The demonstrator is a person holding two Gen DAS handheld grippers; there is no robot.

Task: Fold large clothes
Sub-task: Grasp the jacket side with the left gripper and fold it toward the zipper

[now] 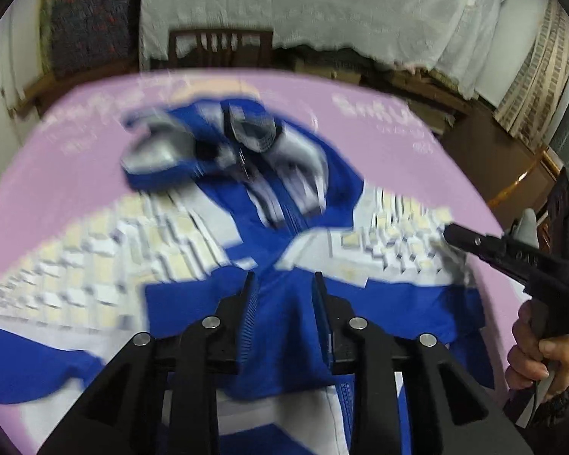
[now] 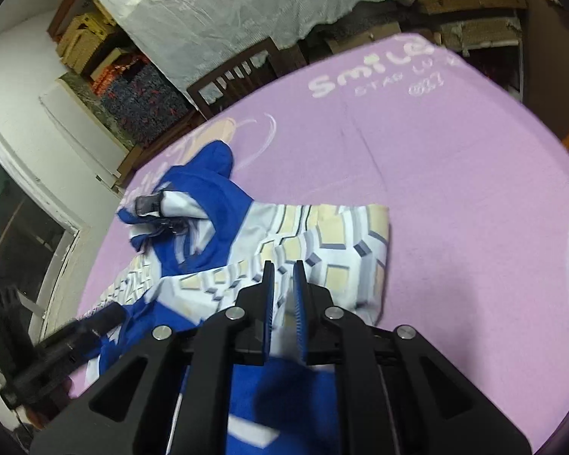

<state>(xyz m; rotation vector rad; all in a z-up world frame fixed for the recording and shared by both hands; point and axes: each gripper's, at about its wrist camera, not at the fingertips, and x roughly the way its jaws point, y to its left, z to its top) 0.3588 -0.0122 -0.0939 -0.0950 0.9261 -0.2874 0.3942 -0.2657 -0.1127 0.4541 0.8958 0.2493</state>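
Note:
A large blue and white jacket (image 1: 277,235) with a cream block pattern lies spread on the pink sheet (image 1: 379,121), hood at the far side. It also shows in the right wrist view (image 2: 322,235). My left gripper (image 1: 284,284) hovers over the blue middle of the jacket, jaws apart with blue cloth between them. My right gripper (image 2: 284,269) has its jaws nearly closed over a fold of the patterned cloth at the jacket's right edge. It also shows in the left wrist view (image 1: 451,233), at the jacket's right side. The left gripper shows in the right wrist view (image 2: 106,316).
The pink sheet (image 2: 436,159) with white lettering covers the table. A wooden chair (image 1: 220,47) stands at the far edge. Behind it are white-draped furniture (image 1: 322,3), stacked boxes (image 2: 83,38) and a wall.

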